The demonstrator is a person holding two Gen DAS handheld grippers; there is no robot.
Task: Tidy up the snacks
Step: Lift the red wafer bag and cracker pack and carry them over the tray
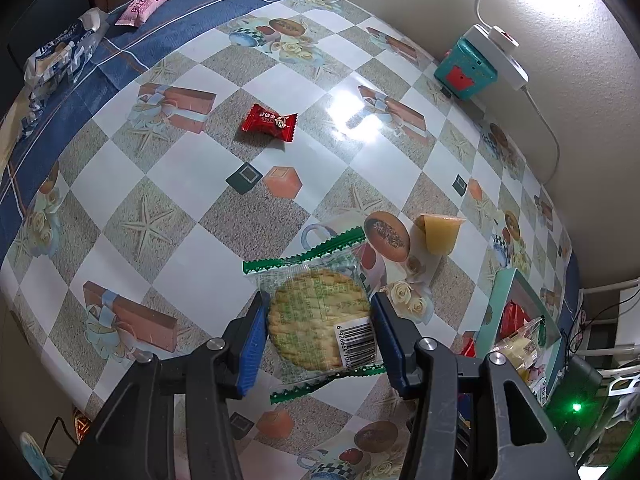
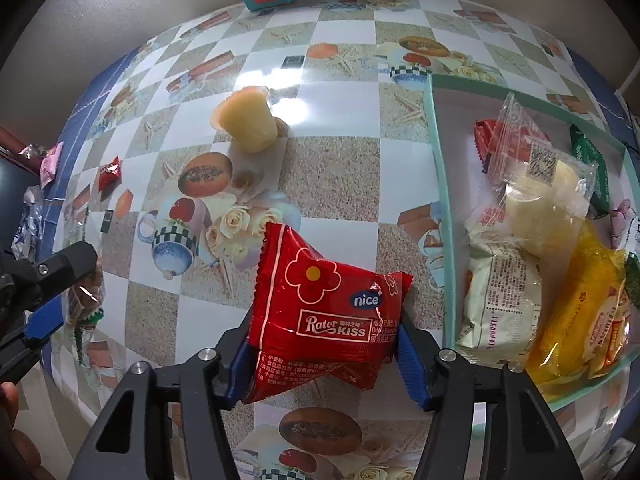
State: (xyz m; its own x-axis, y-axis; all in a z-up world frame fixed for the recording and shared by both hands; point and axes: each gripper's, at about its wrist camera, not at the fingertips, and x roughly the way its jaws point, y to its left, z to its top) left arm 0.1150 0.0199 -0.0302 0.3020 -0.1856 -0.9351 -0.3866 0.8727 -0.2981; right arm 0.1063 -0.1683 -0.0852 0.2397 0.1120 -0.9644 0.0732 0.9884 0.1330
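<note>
— Left wrist view: left claw (image 1: 320,334) pinches the clear cracker packet (image 1: 318,316) over mid-table (image 1: 168,184); open checks lie beyond.
— Right claw (image 2: 322,350) clamps the red snack pouch (image 2: 326,312) just beside the teal tray (image 2: 438,168) edge.

Snack count: one cracker pack (image 1: 320,320), two red packets (image 2: 332,316) (image 1: 269,122), one jelly cup (image 2: 248,124), one pink pack (image 1: 142,8), one teal box (image 2: 440,184) holding roughly six packs.
</note>
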